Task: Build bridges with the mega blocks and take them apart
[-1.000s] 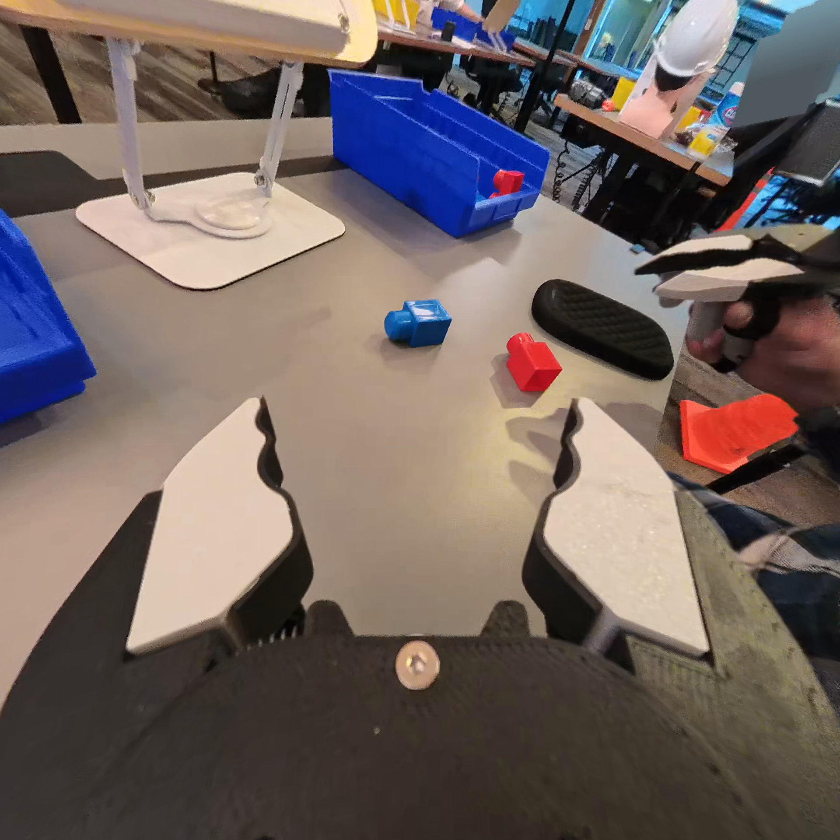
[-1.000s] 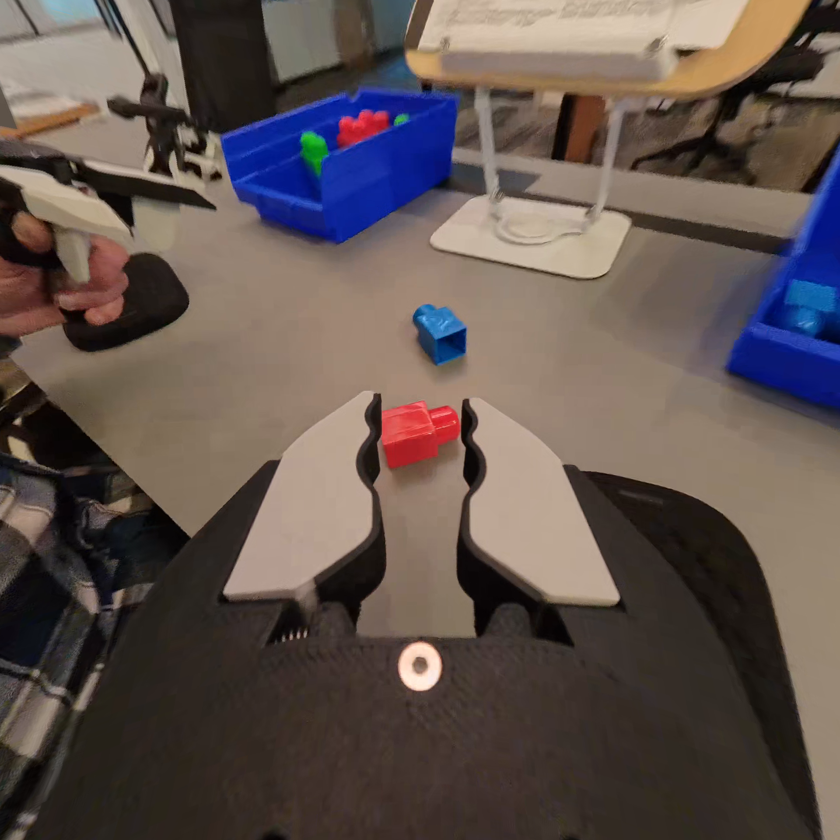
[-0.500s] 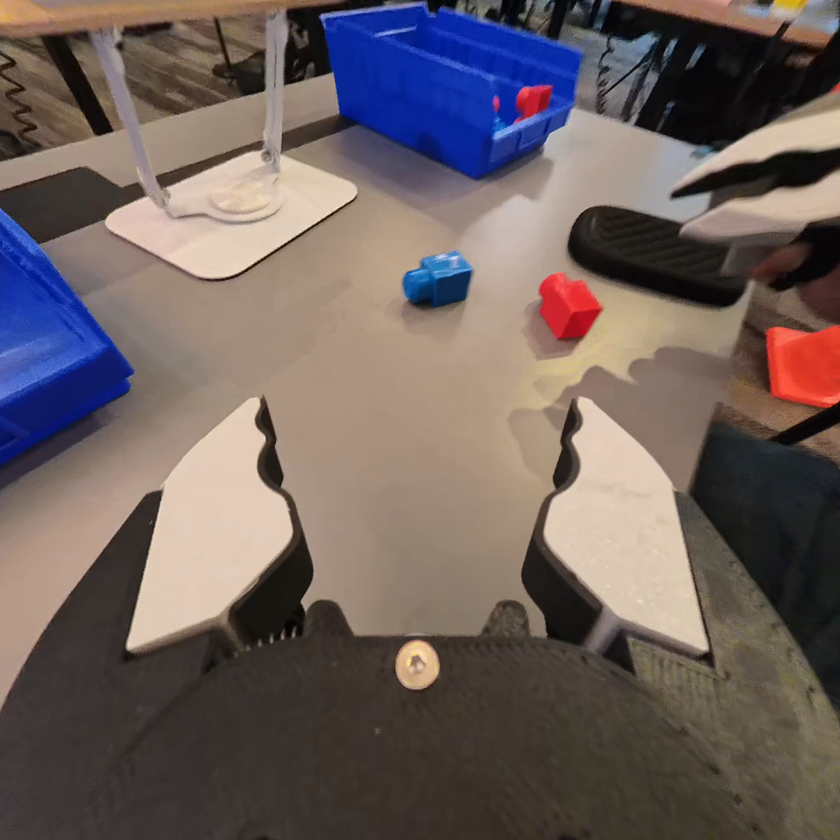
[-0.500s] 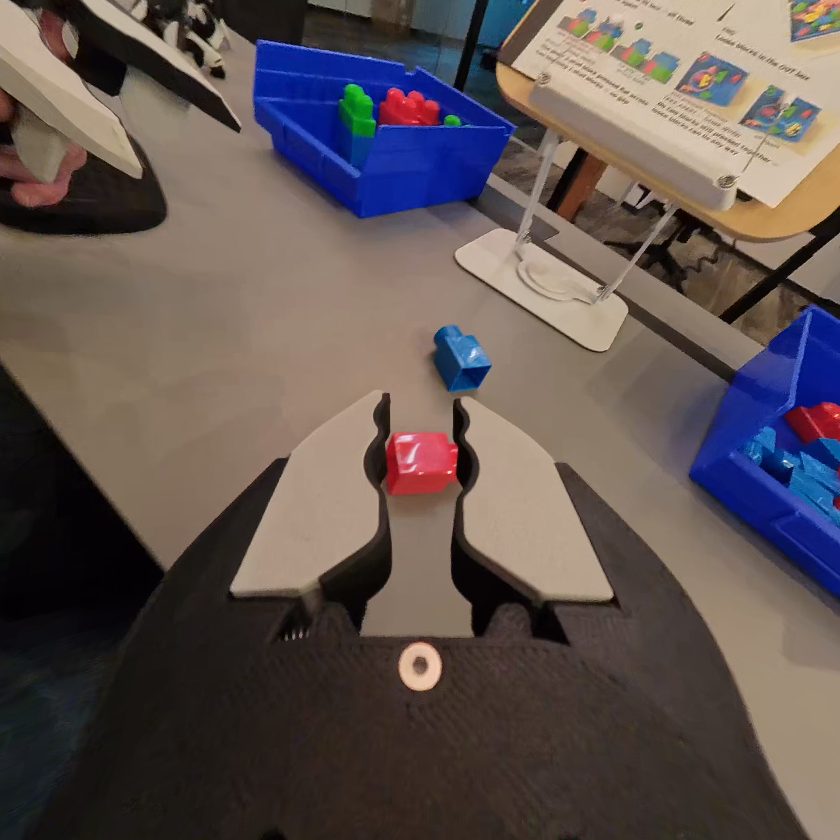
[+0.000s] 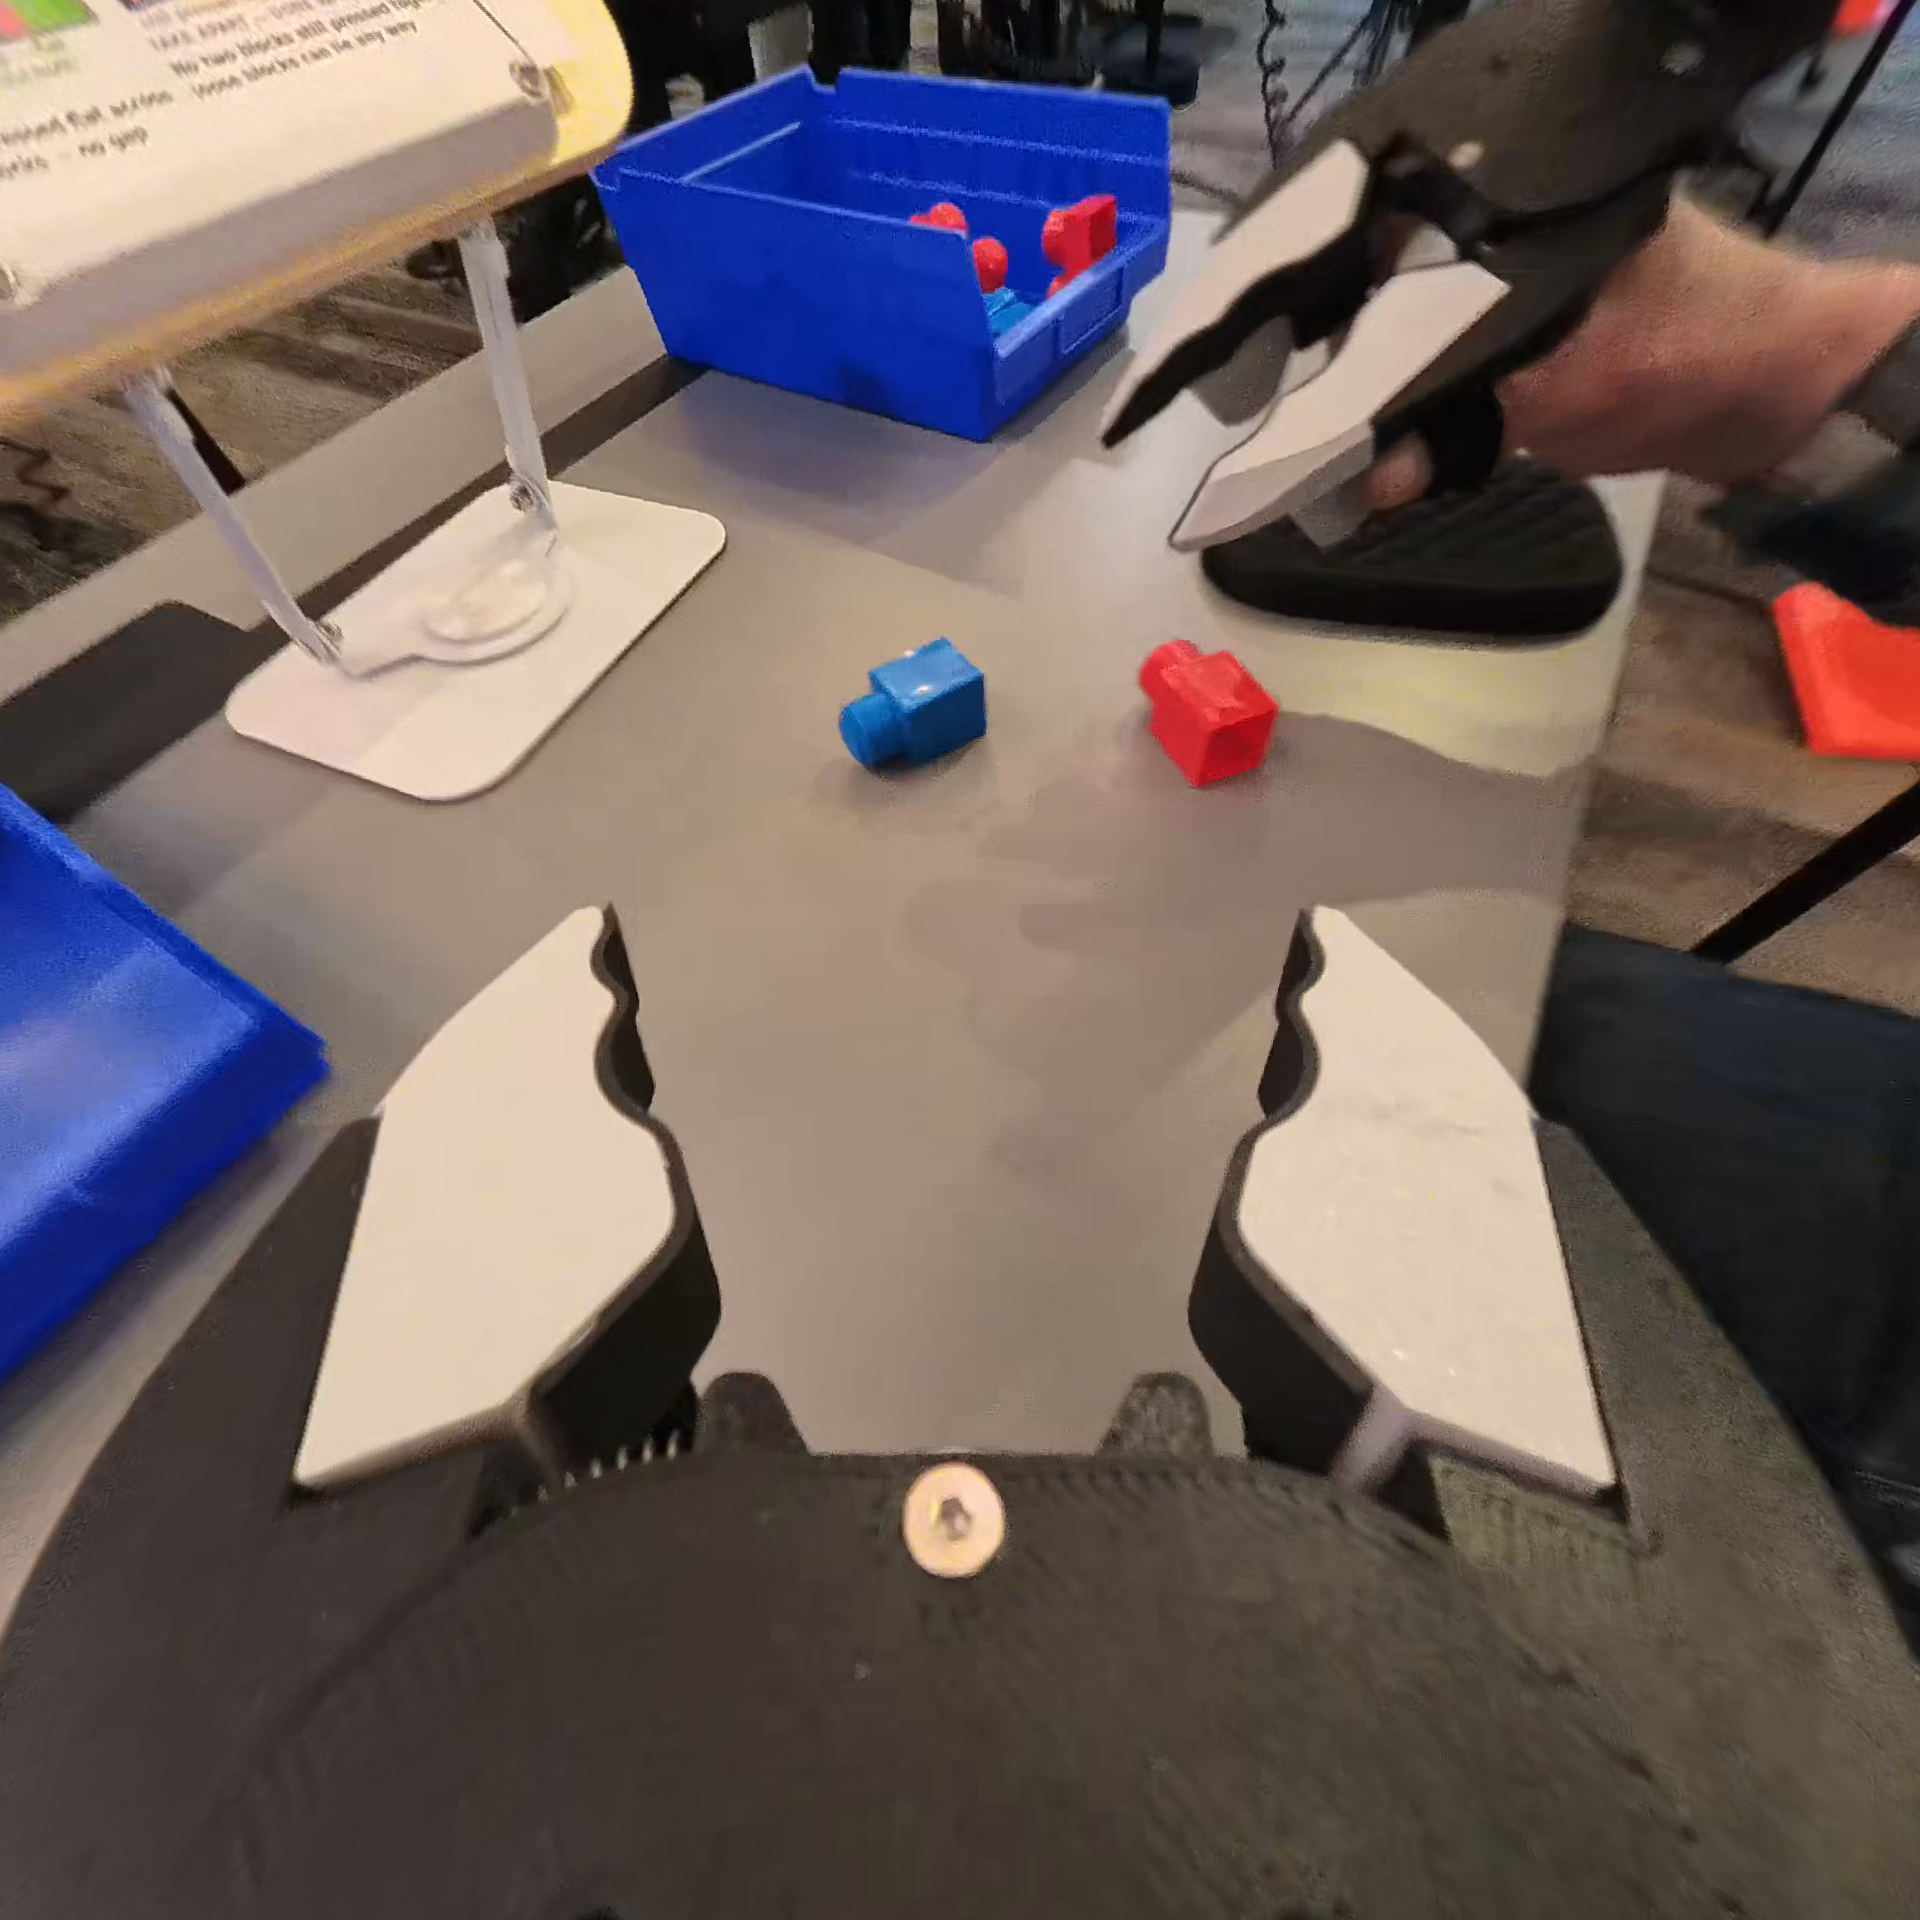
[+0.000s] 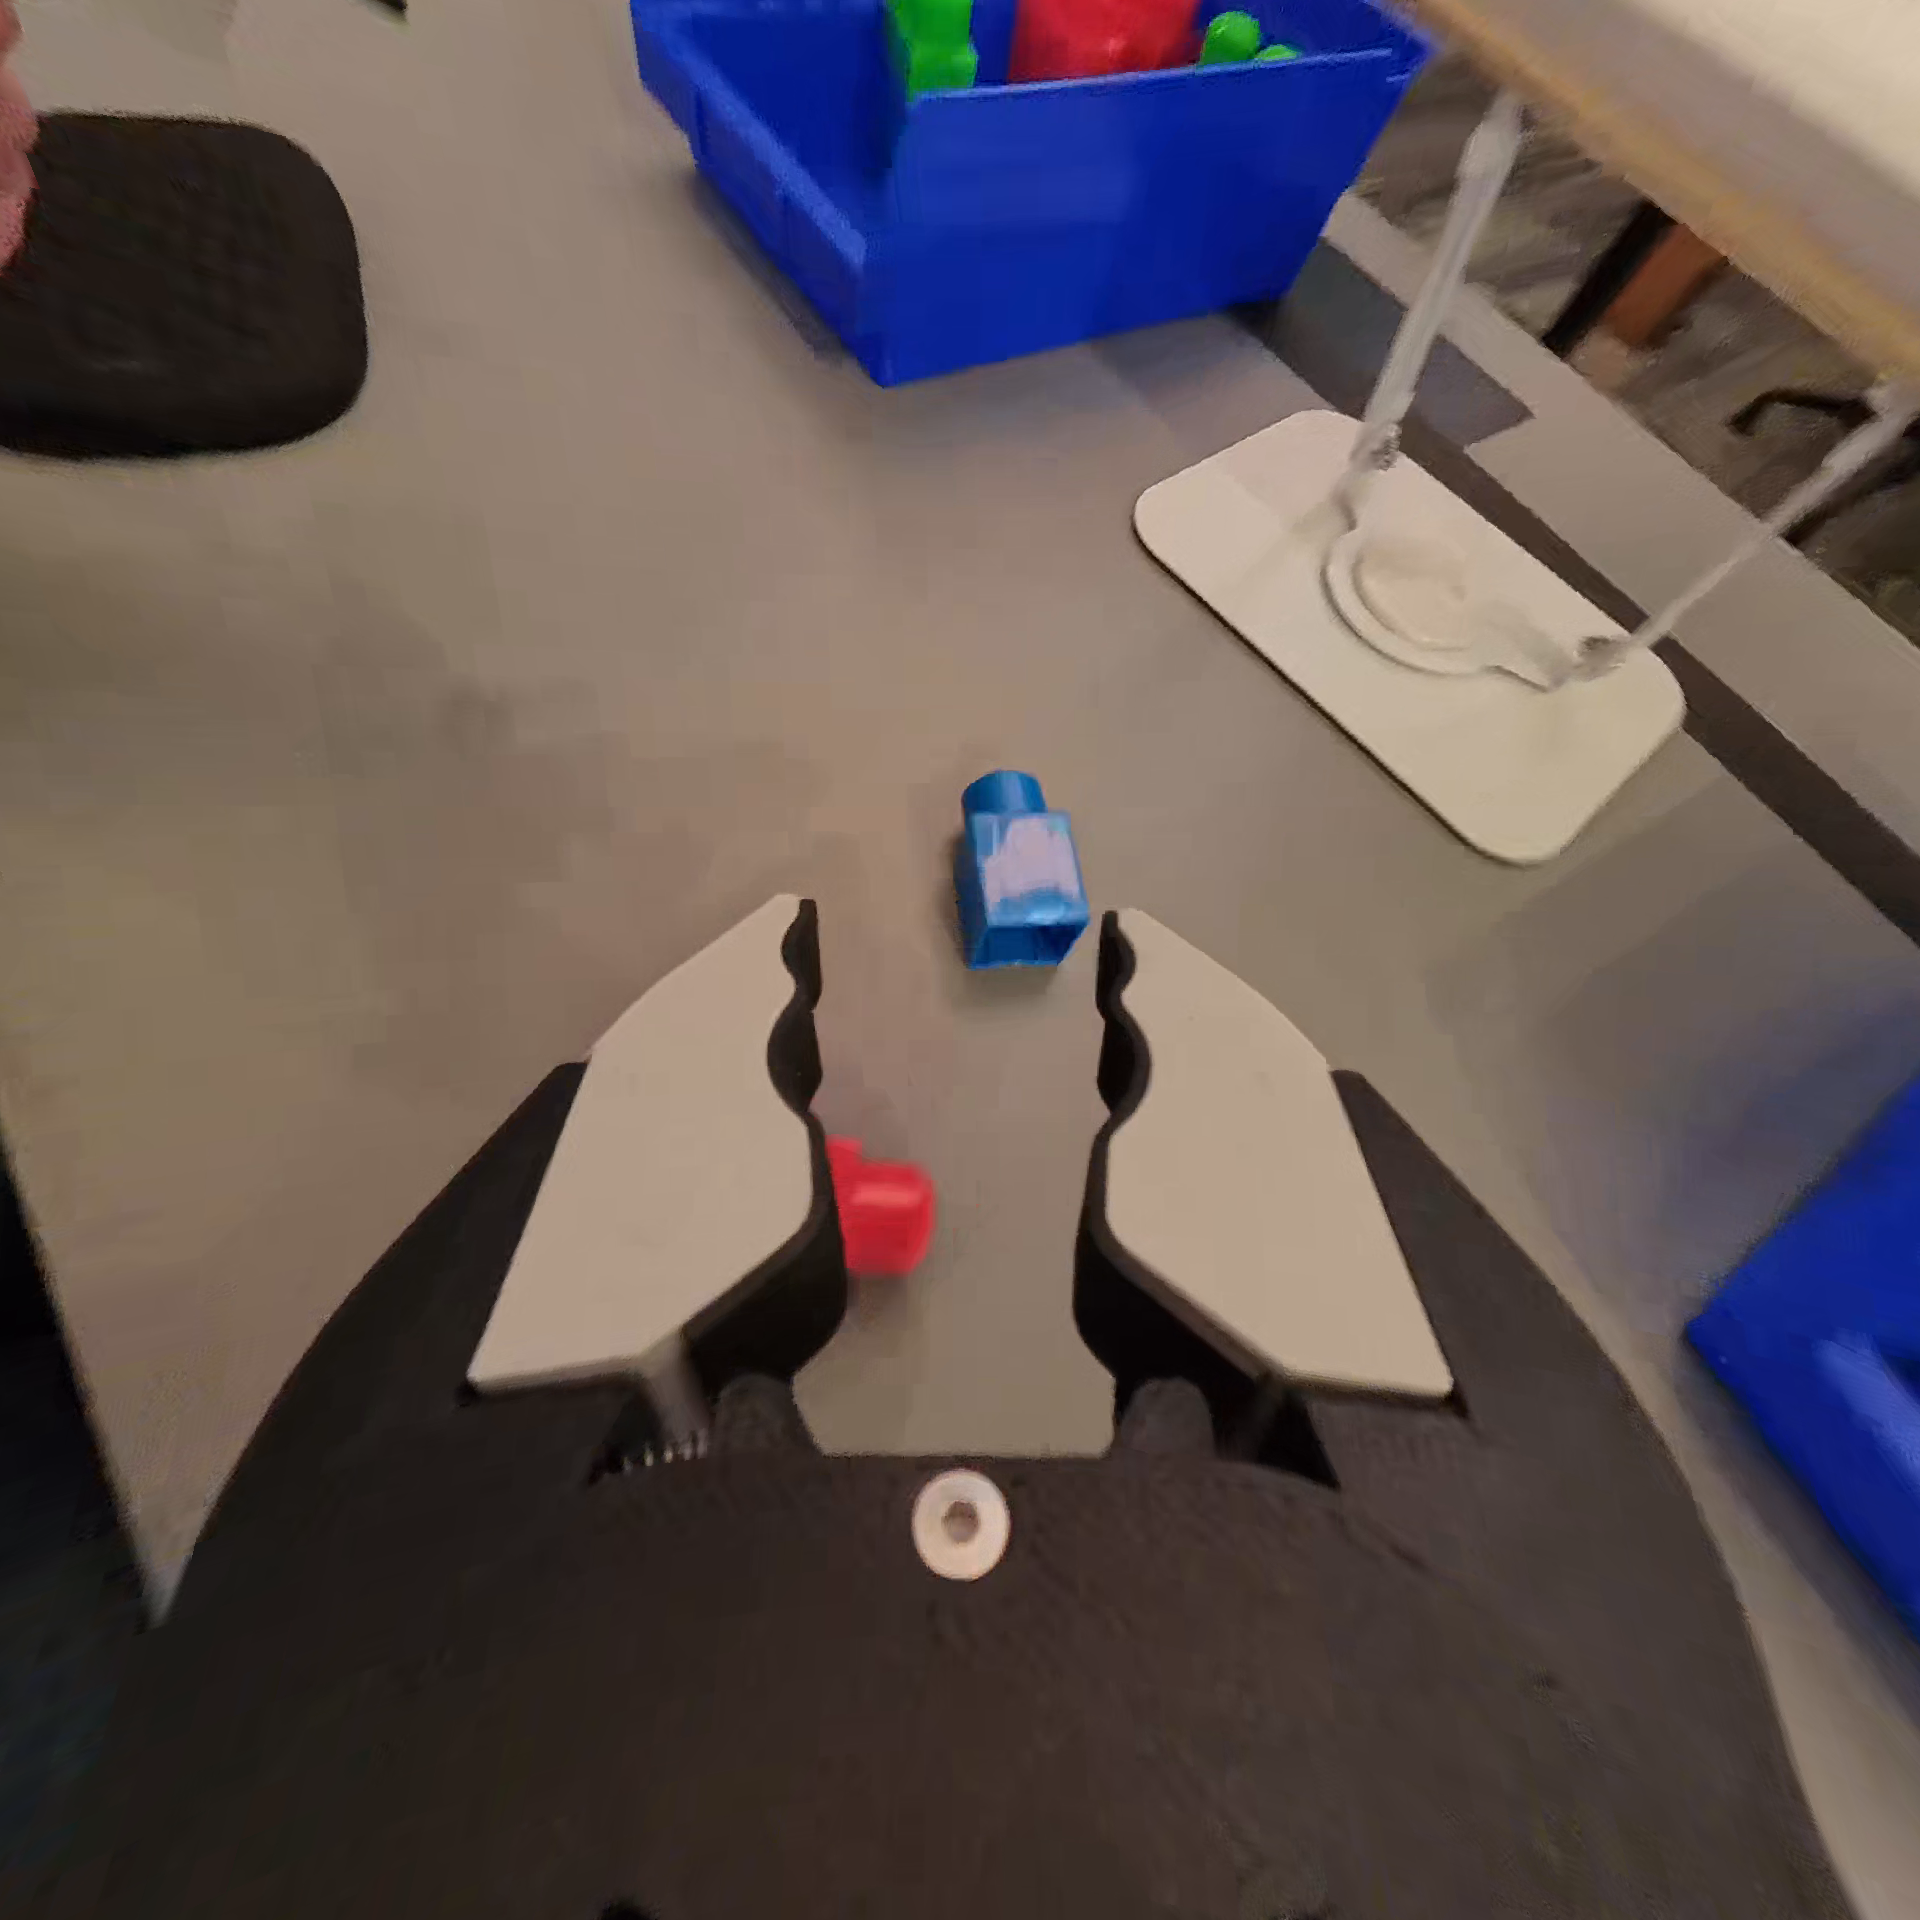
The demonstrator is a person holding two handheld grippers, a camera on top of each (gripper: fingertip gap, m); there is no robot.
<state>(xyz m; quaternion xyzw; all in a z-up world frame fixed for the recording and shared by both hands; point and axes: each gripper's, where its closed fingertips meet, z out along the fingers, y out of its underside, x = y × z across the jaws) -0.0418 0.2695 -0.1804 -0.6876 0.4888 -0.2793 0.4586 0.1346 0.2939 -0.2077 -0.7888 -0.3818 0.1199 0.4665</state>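
Glossy plastic blocks [image 5: 914,702], square-bodied, round-studded, on smooth table; both jaws spread, bare.

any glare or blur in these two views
Left wrist view: right gripper and stand top motion-blurred; its shadow falls beside the red block. Right wrist view: white glare on the blue block, bin and edges smeared.

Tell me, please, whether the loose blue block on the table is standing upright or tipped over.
Tipped over: the blue block lies on its side on the grey table, stud pointing sideways, hollow base showing.
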